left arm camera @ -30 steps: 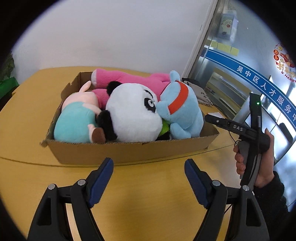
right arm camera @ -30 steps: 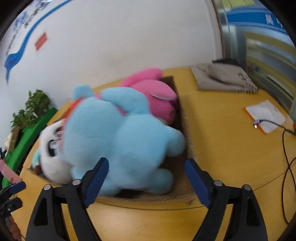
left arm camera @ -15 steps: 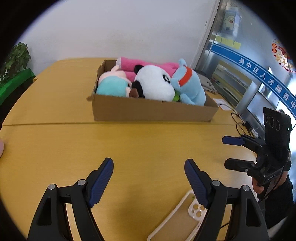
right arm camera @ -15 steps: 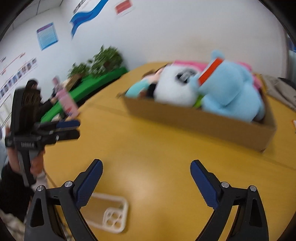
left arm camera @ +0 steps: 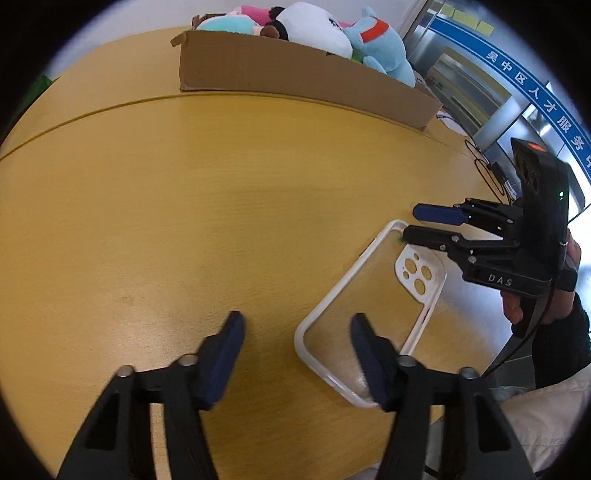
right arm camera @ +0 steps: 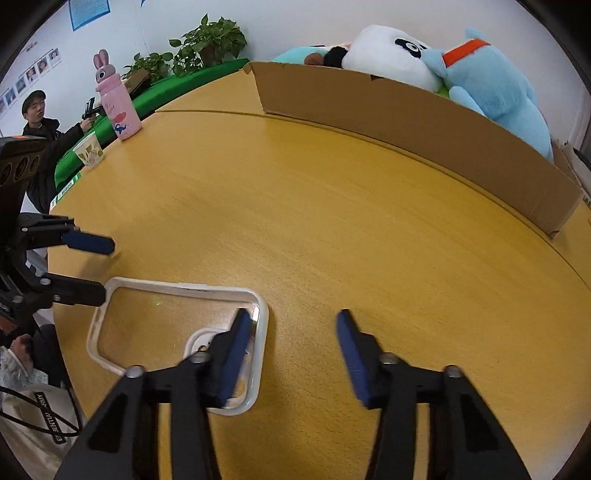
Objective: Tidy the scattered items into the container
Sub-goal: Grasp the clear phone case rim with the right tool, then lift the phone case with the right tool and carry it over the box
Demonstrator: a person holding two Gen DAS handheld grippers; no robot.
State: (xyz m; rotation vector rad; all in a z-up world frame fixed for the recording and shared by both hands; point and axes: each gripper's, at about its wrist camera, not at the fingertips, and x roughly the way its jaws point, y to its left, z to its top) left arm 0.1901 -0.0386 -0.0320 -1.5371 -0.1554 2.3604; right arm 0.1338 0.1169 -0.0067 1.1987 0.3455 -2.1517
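Note:
A cardboard box [left arm camera: 303, 70] at the far side of the wooden table holds plush toys: a panda [left arm camera: 314, 26], a light blue toy [left arm camera: 384, 48], a teal one and a pink one. The box also shows in the right wrist view [right arm camera: 406, 122]. A clear phone case with a white rim [left arm camera: 369, 306] lies near the table's front edge, also in the right wrist view [right arm camera: 173, 332]. My left gripper [left arm camera: 295, 332] is open and empty over the case's near end. My right gripper [right arm camera: 291, 332] is open and empty over the case's camera end.
A pink rabbit bottle [right arm camera: 116, 107] and a paper cup [right arm camera: 88, 151] stand at the table's far left edge. A seated person [right arm camera: 40, 125] and plants [right arm camera: 207, 44] are beyond. Cables [left arm camera: 487, 173] lie at the right edge.
Both grippers have pulled back from the box to the table's front edge and tilted down. The phone case now lies under both of them.

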